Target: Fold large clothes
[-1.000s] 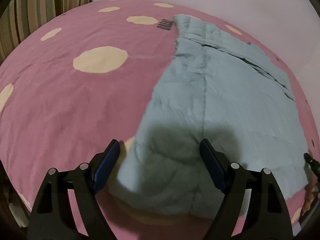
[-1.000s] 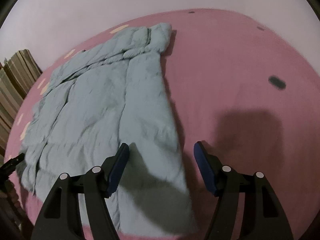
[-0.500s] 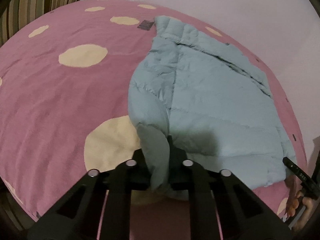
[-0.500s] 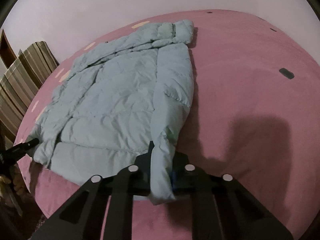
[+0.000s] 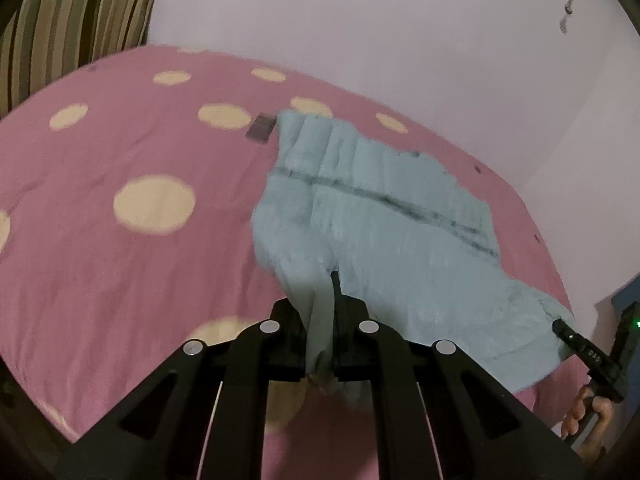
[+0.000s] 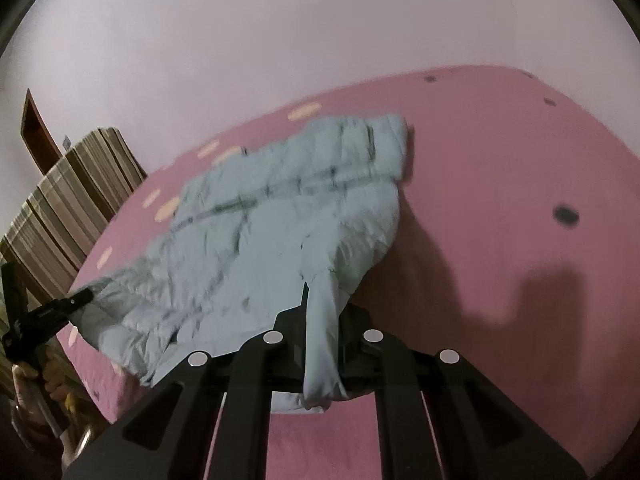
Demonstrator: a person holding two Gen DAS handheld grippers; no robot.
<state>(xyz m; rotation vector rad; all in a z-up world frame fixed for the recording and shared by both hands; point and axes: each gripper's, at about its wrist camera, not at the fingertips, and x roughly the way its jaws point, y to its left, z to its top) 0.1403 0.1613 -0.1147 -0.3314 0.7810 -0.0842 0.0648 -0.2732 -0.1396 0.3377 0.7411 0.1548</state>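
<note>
Left wrist view: left claw (image 5: 323,320) clamped on a hem corner of the light blue puffer jacket (image 5: 384,220), near edge lifted, collar end lying on the pink dotted bed (image 5: 120,264); right claw (image 5: 560,326) at far right pinching the other corner; striped cushion (image 5: 76,12) top left
Right wrist view: right claw (image 6: 320,344) closed on jacket fabric (image 6: 280,216), hem raised off the bed (image 6: 500,184); left claw (image 6: 86,296) gripping the opposite corner at left edge, hand (image 6: 36,384) below it
</note>
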